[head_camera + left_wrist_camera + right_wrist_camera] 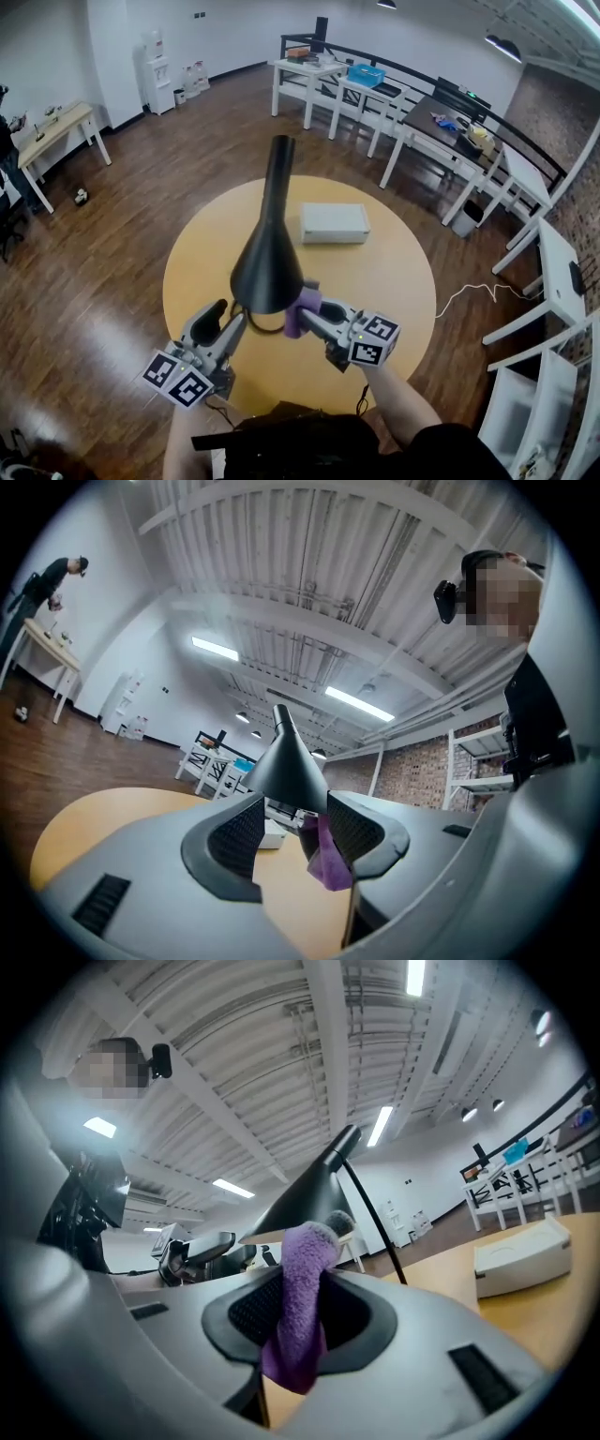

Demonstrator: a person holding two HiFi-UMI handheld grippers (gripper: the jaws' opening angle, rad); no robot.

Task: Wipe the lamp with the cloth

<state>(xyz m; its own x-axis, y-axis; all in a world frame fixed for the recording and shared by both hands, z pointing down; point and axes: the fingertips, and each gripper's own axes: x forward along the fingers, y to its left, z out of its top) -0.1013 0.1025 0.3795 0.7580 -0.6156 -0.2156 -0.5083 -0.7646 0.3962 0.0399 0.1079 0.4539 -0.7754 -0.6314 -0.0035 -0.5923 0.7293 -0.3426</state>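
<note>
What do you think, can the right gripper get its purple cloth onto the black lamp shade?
Probably yes. The right gripper, shut on the purple cloth, sits right beside the lamp shade with nothing between them; the left gripper is at the shade's other side.

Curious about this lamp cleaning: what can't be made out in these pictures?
- Foot of the black cone-shaped lamp: head view, its wide shade blocks the view.
- Whether the left hand-held gripper grips that shade: left gripper view, jaws stand apart at the rim, contact unclear.
- Where the fluffy purple cloth meets the lamp: right gripper view, the cloth's own tip covers the spot.
- Small items on the far white tables: head view, too small.
</note>
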